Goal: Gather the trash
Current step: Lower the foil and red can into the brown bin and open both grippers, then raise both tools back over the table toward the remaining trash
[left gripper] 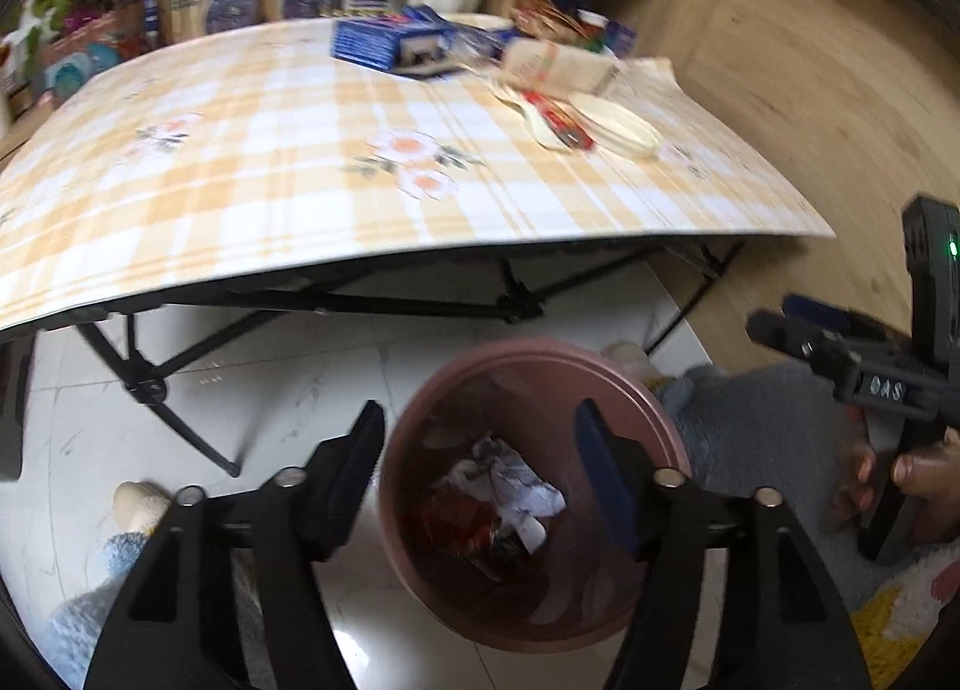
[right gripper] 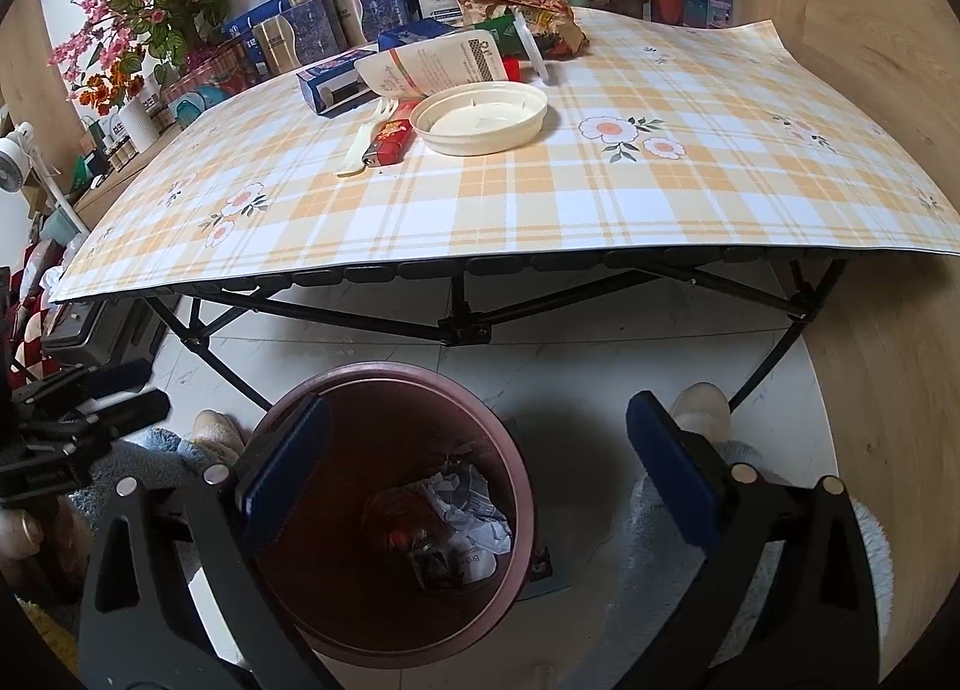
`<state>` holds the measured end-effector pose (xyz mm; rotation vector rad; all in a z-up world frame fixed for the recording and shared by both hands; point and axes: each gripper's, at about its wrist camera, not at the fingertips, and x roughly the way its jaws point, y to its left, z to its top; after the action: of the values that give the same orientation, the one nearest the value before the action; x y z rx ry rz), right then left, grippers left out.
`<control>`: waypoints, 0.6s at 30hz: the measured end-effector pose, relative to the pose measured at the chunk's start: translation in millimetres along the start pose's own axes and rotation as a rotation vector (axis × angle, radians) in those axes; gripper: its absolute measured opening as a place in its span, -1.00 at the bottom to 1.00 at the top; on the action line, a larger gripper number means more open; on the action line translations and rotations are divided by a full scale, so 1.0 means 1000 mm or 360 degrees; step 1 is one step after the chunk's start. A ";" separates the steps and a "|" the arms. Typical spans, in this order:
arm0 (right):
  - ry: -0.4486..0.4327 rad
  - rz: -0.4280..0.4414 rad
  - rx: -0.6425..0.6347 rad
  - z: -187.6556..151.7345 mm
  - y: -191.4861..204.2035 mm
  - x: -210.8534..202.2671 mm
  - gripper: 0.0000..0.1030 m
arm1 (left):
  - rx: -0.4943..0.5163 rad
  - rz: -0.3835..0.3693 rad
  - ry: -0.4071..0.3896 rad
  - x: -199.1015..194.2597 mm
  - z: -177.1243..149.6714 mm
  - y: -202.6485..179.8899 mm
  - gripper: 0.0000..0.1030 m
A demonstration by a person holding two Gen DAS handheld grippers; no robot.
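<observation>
Trash, crumpled paper and wrappers [right gripper: 456, 516], lies inside the round maroon plastic bin [right gripper: 522, 486] under the checked worktop [right gripper: 540, 198]; both tongs, left [left gripper: 480, 474] and right [right gripper: 480, 468], hover open and empty, so fetching the worktop's remaining litter seems next.

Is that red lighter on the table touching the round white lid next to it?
Apart. The right wrist view shows a strip of checked cloth between the red lighter and the white lid.
</observation>
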<state>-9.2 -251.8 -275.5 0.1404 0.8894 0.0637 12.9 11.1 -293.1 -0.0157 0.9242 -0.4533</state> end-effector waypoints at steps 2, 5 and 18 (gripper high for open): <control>0.0004 -0.0001 -0.0003 0.000 0.000 0.000 0.88 | -0.0048 0.0062 -0.0036 -0.004 0.002 0.006 0.55; 0.0009 -0.0009 -0.0011 0.000 0.002 0.001 0.88 | -0.0121 0.0143 -0.0097 -0.012 0.005 0.016 0.74; -0.0023 -0.0017 0.0065 0.021 -0.010 -0.008 0.88 | -0.0191 0.0304 -0.0340 -0.053 0.034 0.034 0.80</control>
<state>1.5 -264.8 -257.7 0.1739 0.8772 0.0349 24.0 56.3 -238.6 -0.0831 0.7335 -0.2133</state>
